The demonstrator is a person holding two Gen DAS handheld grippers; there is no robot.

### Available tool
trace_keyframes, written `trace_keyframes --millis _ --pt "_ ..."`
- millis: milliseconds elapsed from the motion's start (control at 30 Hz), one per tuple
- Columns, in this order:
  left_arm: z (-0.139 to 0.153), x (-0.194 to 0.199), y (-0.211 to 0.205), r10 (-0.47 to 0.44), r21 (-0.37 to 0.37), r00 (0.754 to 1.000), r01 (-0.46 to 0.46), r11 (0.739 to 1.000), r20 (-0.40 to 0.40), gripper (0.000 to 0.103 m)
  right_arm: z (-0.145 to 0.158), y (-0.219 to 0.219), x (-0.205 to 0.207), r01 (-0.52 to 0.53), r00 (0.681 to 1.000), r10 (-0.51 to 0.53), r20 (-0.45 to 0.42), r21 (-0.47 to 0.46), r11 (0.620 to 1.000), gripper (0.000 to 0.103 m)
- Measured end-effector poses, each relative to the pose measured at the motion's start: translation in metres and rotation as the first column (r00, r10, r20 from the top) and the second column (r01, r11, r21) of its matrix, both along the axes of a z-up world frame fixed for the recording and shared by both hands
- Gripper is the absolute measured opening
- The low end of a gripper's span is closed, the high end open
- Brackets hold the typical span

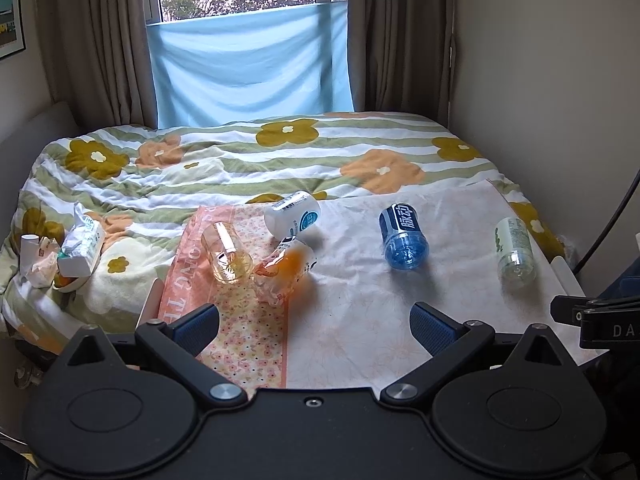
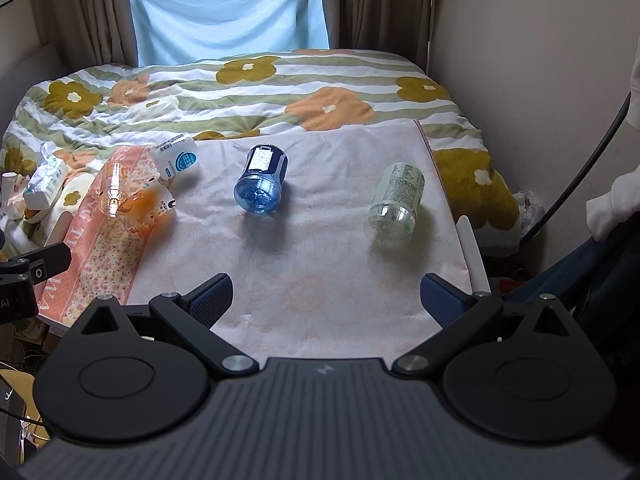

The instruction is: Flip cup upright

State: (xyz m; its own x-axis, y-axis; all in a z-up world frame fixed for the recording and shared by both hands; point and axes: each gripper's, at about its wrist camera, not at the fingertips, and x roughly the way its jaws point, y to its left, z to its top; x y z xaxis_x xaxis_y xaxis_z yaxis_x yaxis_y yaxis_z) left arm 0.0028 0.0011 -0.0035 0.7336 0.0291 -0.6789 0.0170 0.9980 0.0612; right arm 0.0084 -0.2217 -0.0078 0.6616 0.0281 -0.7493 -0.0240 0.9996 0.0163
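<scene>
Five cut-off plastic bottle cups lie on their sides on a pale cloth (image 2: 312, 292) printed with faint daisies, spread over a bed; the blue cup (image 2: 262, 184) is translucent ribbed plastic with a dark label, lying at the centre of the right wrist view with its rounded base toward the camera; the clear cup (image 2: 396, 204) with a pale green label lies at about 2 o'clock from it, well apart; at 9 to 10 o'clock, a white-labelled cup (image 2: 178, 158), an orange-tinted cup (image 2: 154, 204) and a clear amber-tinged cup (image 2: 114, 190) cluster close together, the last resting on a pink floral strip (image 1: 244, 320) bearing large letters; the orange-tinted cup and the amber-tinged one appear to touch; the quilt (image 1: 240, 160) beneath is soft and rumpled, striped green and white with ochre and orange flowers; brown curtains (image 1: 100, 40) flank a window half covered by a light blue sheet (image 1: 248, 68) at 12 o'clock, with plain cream walls either side; a crumpled tissue pack (image 1: 82, 244) and small clutter sit at 9 o'clock on the quilt; the left gripper (image 1: 314, 326) and right gripper (image 2: 326, 300) both hover at 6 o'clock with jaws spread wide, blue textured pads (image 2: 212, 300) holding nothing; nothing lies between the jaws and the cups.
</scene>
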Motion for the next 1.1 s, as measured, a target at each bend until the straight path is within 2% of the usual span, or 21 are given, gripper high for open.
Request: trace_keyframes --millis 1100 --pt "-0.0015 0.0036 0.0078 0.002 -0.005 1.000 -0.002 1.000 0.000 0.103 0.0000 0.0033 0.0026 0.000 1.000 0.000 -0.004 -0.002 1.000 0.103"
